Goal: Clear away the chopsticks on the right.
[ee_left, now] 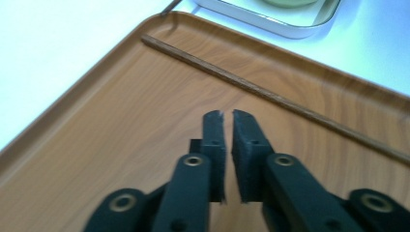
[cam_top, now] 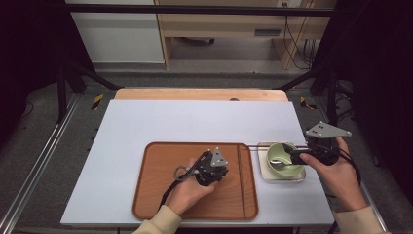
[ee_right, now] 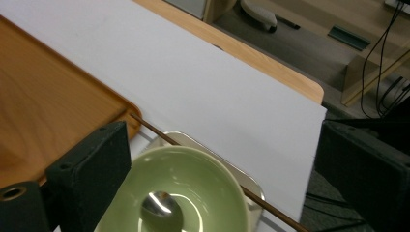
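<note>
High view: your left gripper [cam_top: 221, 171] hovers over the brown wooden tray [cam_top: 160, 195], jaws almost together, nothing between; your right gripper [cam_top: 291, 157], jaws wide, straddles the pale green bowl [cam_top: 280, 151] holding a metal spoon [cam_top: 278, 163].

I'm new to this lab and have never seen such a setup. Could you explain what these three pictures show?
There is no robot here: a person holds a tool with two jaws in each hand. The high view looks down on the table from above the person. The other two pictures come from cameras riding on the tools, each looking along its own black jaws.

On the table lie a wooden tray with one chopstick in it and, to its right, a white dish bearing a green bowl with a spoon inside. A second chopstick lies along the dish's far edge.

The left hand-held gripper hangs over the tray, its jaws almost closed and empty. The right hand-held gripper is at the bowl with its jaws wide apart, gripping nothing.
</note>
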